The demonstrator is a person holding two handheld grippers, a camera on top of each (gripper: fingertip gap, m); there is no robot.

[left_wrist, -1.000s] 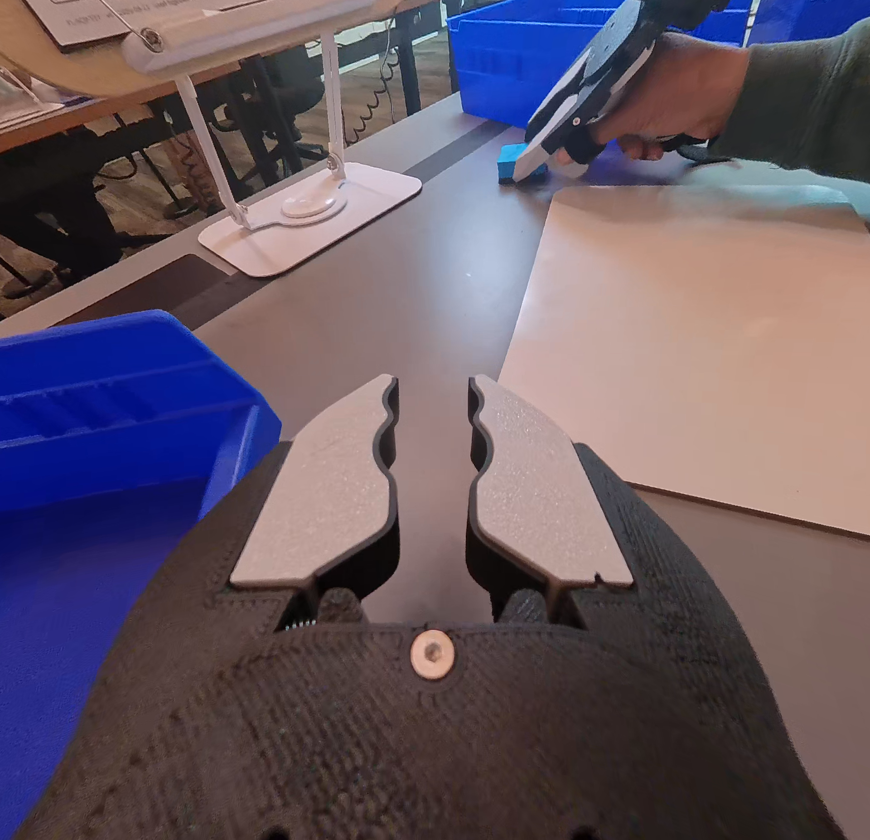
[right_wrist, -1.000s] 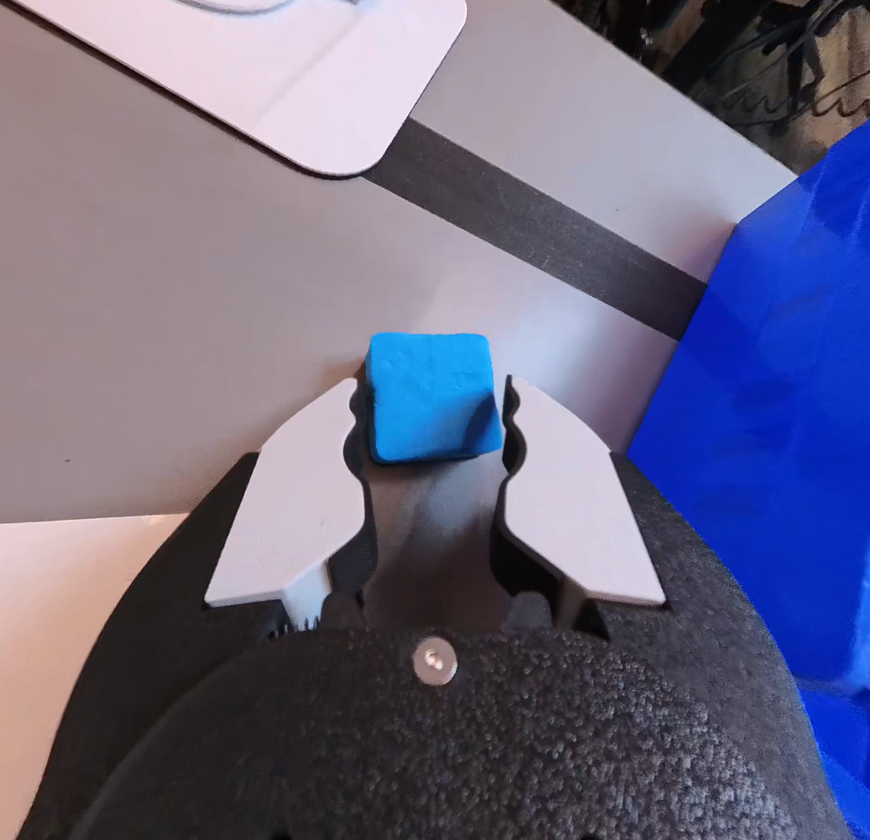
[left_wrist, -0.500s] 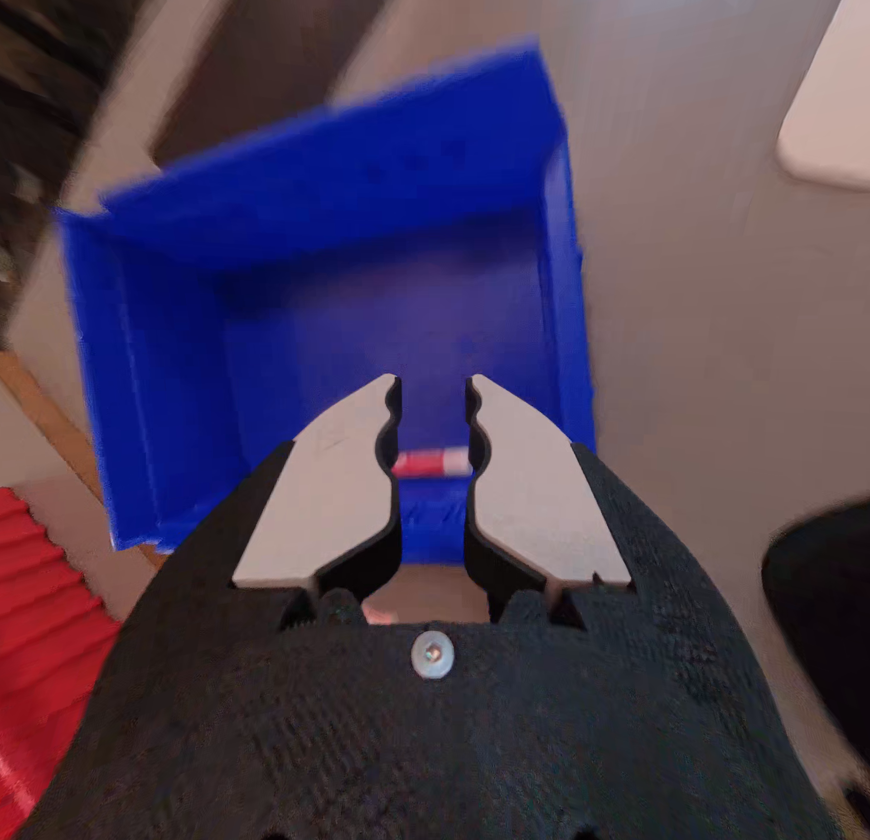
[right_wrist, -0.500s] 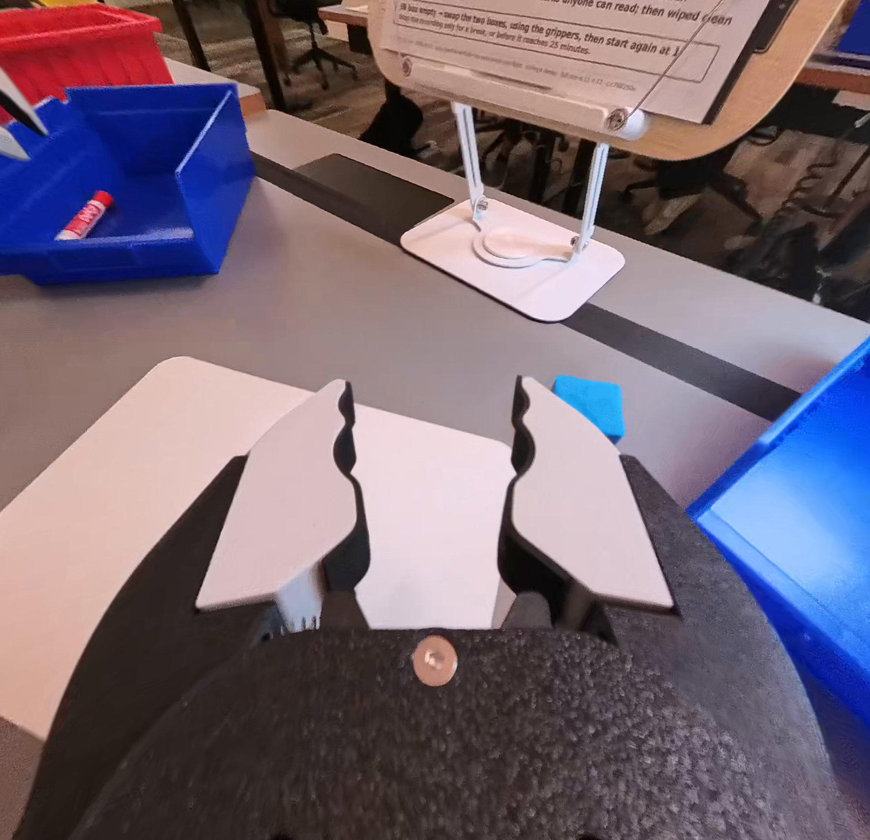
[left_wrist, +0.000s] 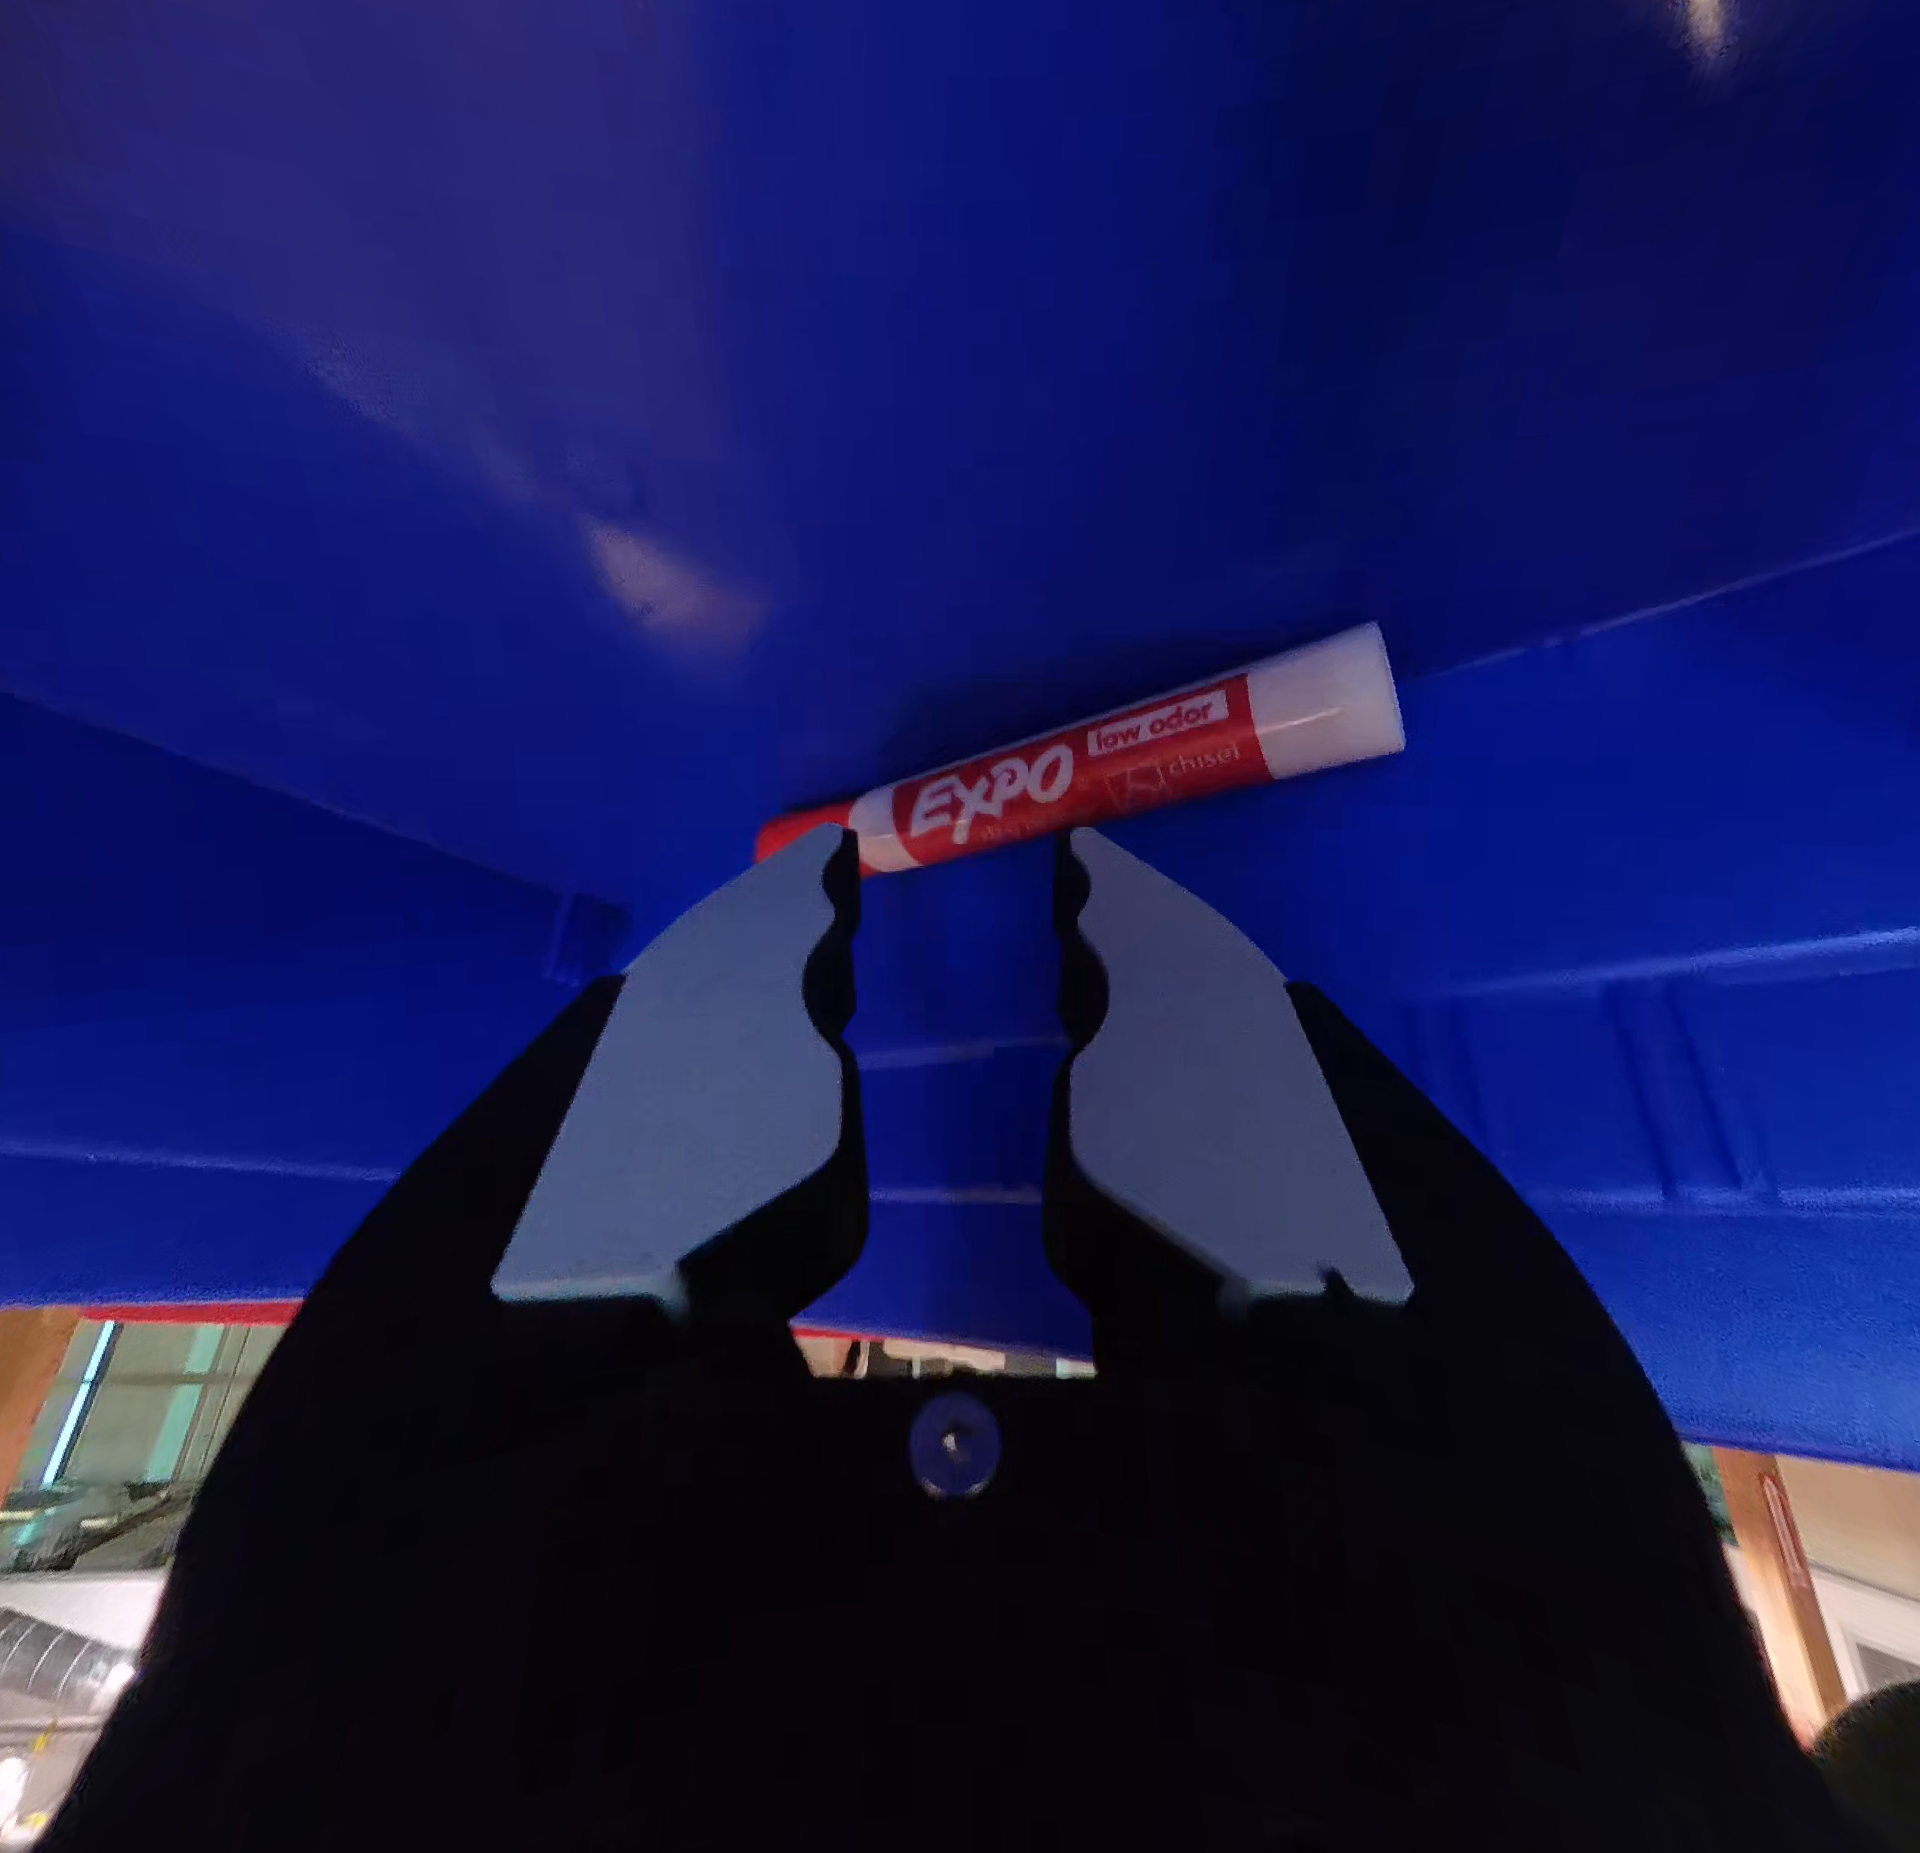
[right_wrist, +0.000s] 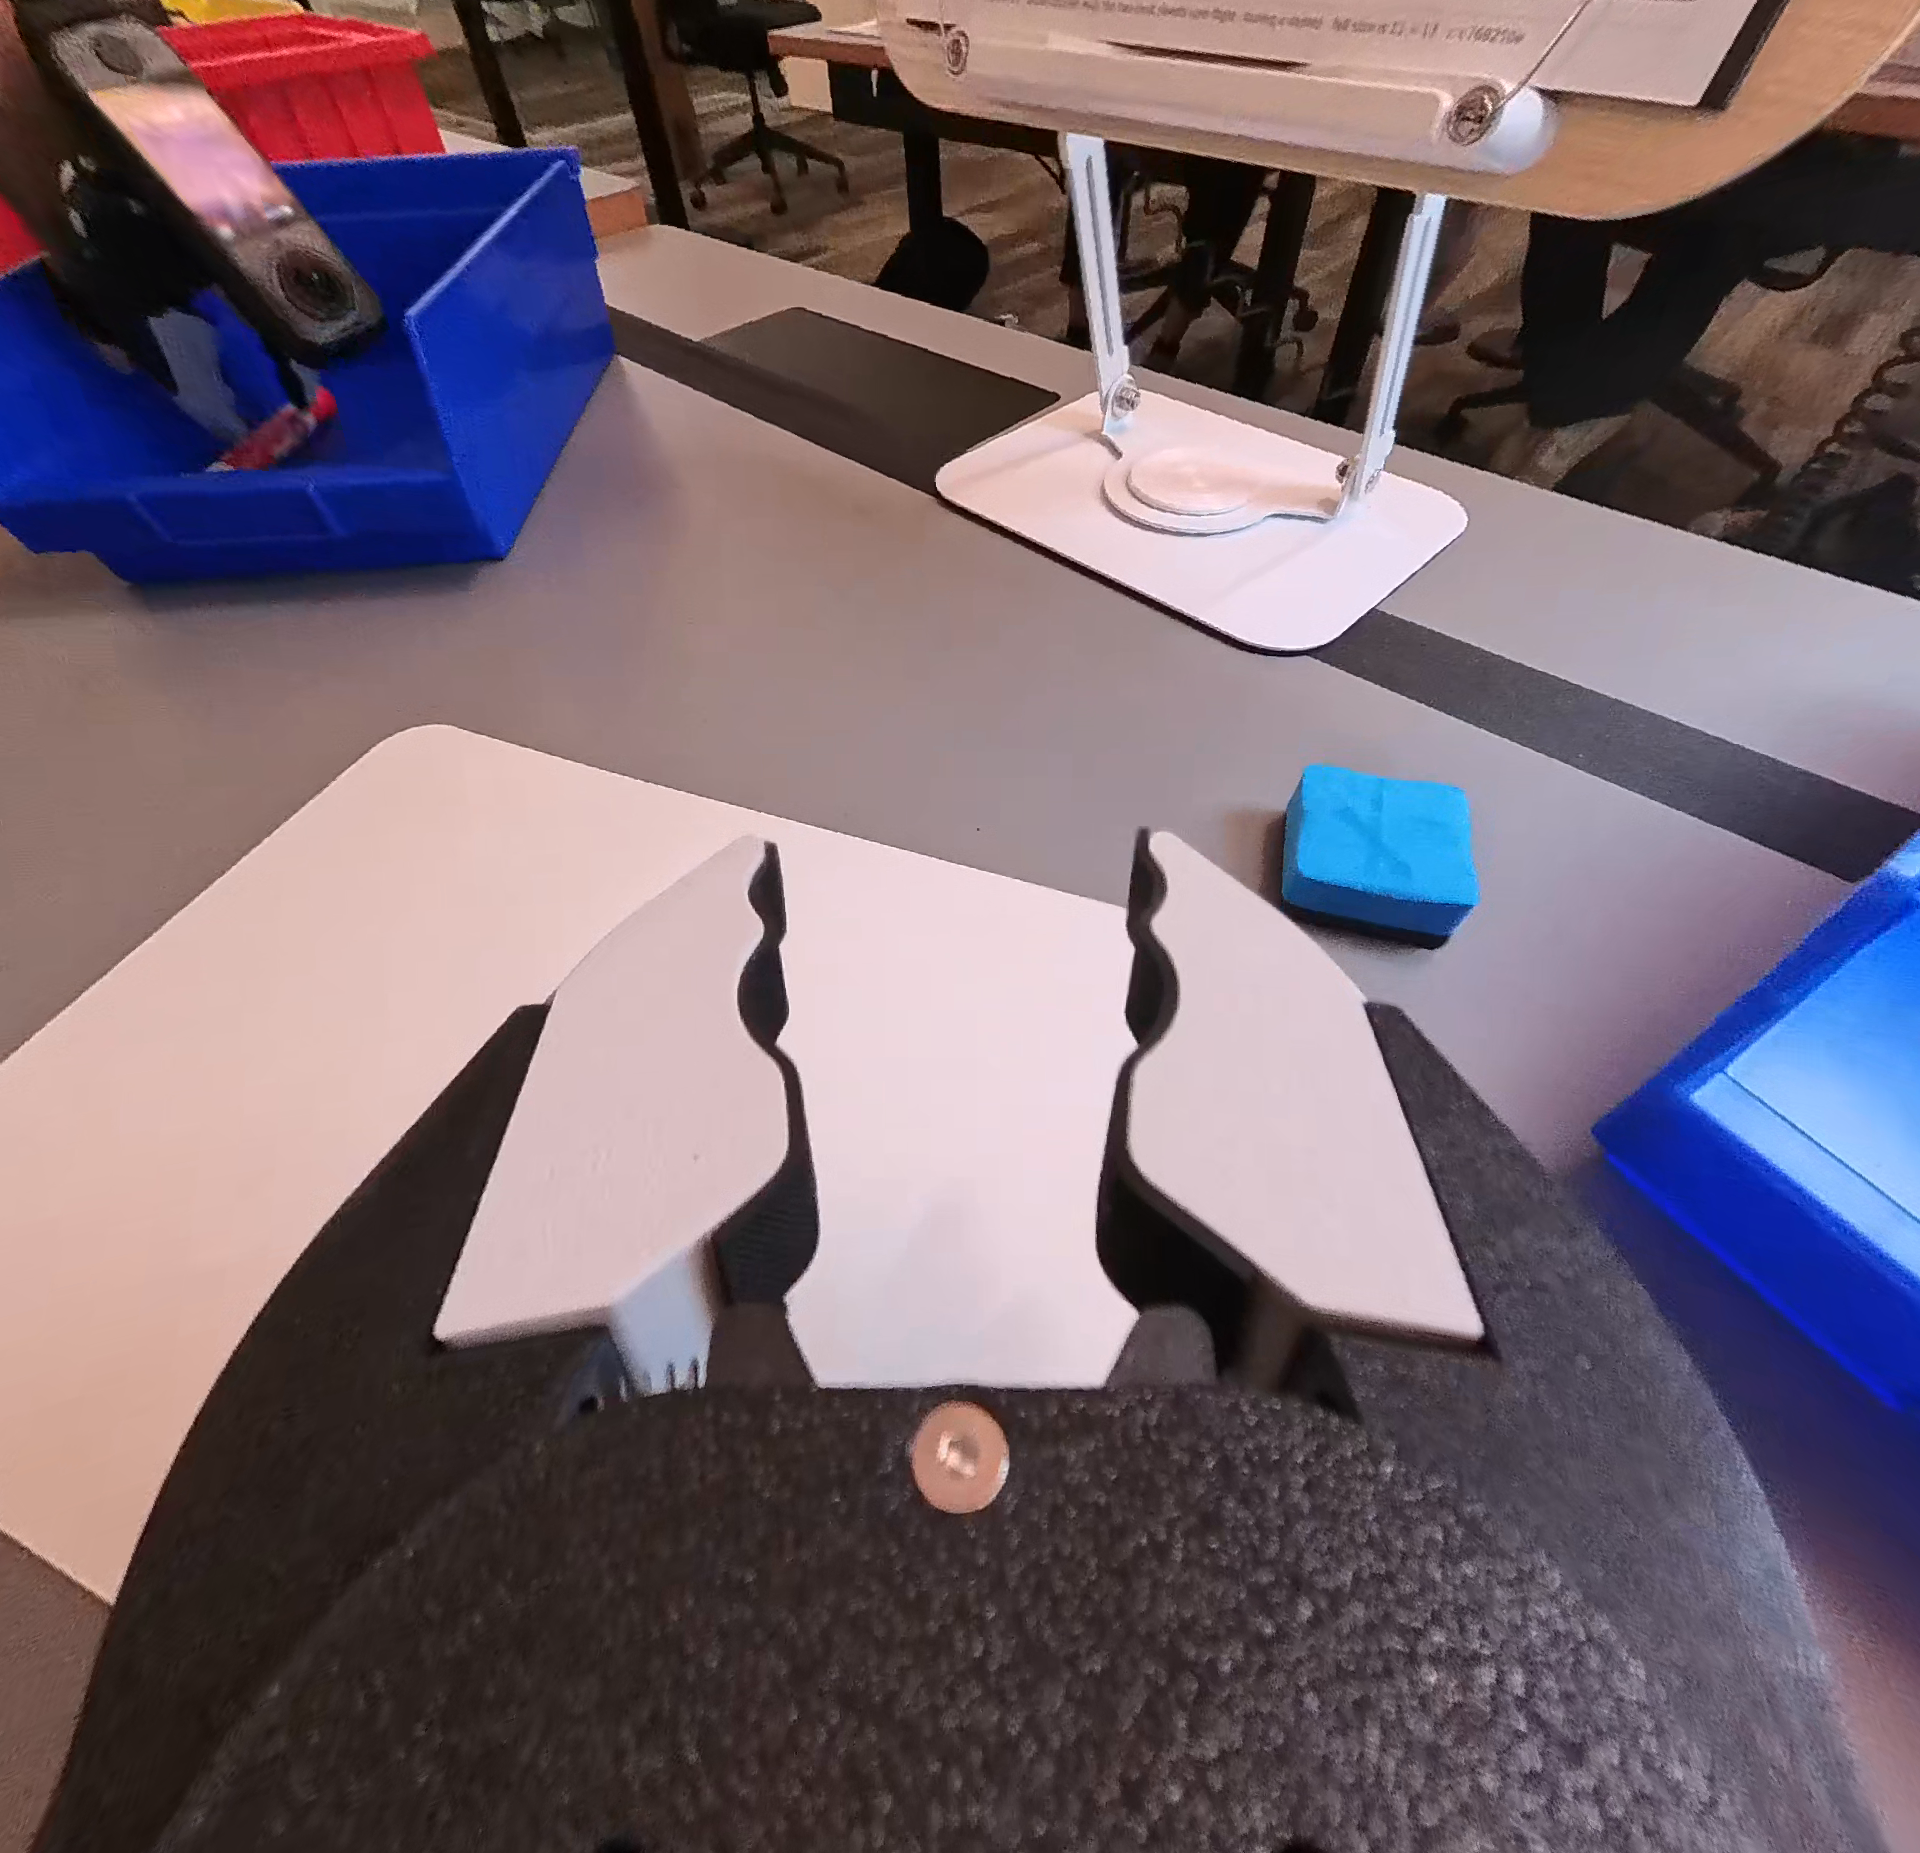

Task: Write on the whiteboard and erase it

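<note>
While the left gripper (left_wrist: 956, 853) reaches down into the blue bin (left_wrist: 935, 297), its two fingers stand apart with a clear gap between them, and nothing is between them. The red marker (left_wrist: 1081, 764) lies on the bottom of this bin, along the line where the bottom meets a side wall. The fingertips (left_wrist: 821, 858) are just beside the marker, near its red cap end, but from this view I cannot tell if they touch it. The white end of the marker points to the right in the left wrist view.

The right wrist view shows the same bin at the far left of the grey surface (right_wrist: 831, 660), with the left gripper tilted into it and the marker just beside its tips. The right gripper (right_wrist: 956, 853) is wide open and holds nothing. It hangs above the whiteboard (right_wrist: 312, 972), which lies flat on the surface and shows no marks on the part that I can see. The blue eraser (right_wrist: 1380, 847) rests on the surface just beside the far right corner of the whiteboard. A white stand (right_wrist: 1205, 525) with a paper sheet is farther back, and a second blue bin (right_wrist: 1787, 1159) is at the right edge.
</note>
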